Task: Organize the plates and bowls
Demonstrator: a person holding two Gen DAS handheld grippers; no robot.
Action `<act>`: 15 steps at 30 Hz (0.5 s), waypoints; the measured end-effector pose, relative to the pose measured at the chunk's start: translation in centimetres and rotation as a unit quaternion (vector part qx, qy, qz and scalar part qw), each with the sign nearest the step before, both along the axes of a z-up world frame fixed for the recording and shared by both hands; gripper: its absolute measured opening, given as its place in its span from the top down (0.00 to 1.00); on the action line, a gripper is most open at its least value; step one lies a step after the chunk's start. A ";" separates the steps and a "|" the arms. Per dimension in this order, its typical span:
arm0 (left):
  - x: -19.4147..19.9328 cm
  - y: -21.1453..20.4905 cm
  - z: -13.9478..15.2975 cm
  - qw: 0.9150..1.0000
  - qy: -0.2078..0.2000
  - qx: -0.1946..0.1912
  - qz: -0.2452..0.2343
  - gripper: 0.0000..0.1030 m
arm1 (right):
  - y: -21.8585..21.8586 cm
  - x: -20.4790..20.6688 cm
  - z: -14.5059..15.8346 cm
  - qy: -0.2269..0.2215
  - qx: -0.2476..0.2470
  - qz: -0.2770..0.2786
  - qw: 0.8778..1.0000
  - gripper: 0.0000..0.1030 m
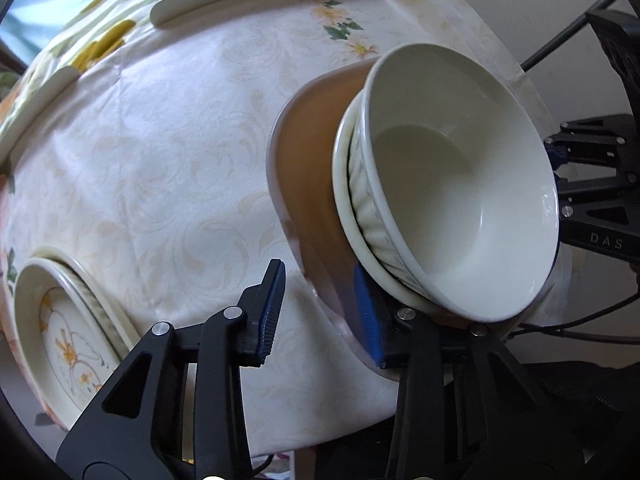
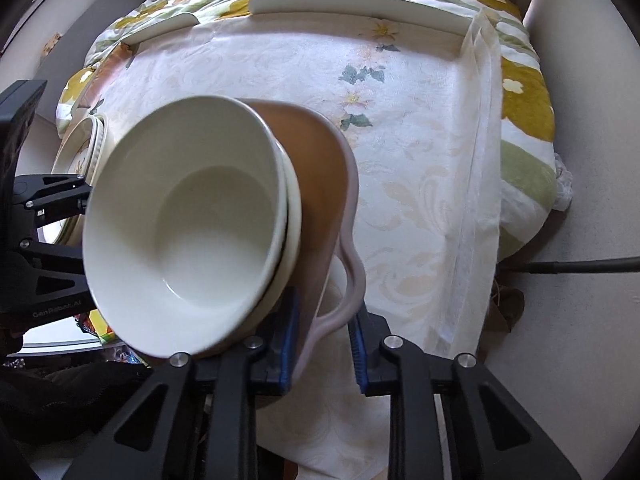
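A brown tray (image 1: 304, 152) with a pale pink rim stands near the table's front edge and carries a white bowl (image 1: 460, 184) nested in a ribbed cream bowl (image 1: 360, 200). My left gripper (image 1: 320, 276) straddles the tray's rim: one blue pad lies against its inner side, and the other is a thin strip of cloth away. In the right wrist view the same tray (image 2: 320, 168) and white bowl (image 2: 188, 216) appear. There my right gripper (image 2: 323, 304) is shut on the tray's looped handle (image 2: 352, 280).
A flower-painted bowl (image 1: 68, 344) sits at the table's left end, also seen as the painted bowl (image 2: 80, 148). Flat white plates (image 2: 360, 2) lie along the far edge of the floral tablecloth (image 2: 420, 160). A black pole (image 2: 580, 266) runs off to the right.
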State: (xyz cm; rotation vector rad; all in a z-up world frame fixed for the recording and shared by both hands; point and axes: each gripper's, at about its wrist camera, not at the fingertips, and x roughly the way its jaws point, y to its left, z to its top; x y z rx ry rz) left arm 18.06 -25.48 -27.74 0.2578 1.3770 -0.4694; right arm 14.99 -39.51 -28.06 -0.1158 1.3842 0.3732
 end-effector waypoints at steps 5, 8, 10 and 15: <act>-0.7 -1.3 0.2 0.999 -0.024 0.005 -0.024 0.85 | 0.7 -0.2 -0.1 -0.012 0.005 0.020 1.000 0.87; -0.8 -1.2 0.3 0.999 -0.033 0.007 -0.026 0.85 | 0.7 -0.4 -0.1 -0.018 0.016 0.019 1.000 0.88; -0.7 -1.2 0.3 0.999 -0.038 0.007 -0.027 0.85 | 0.6 -0.4 0.0 -0.023 0.020 0.017 0.999 0.89; -0.8 -1.0 0.6 0.998 -0.057 0.009 -0.022 0.86 | 0.9 -0.8 0.5 -0.041 0.028 0.017 0.999 0.89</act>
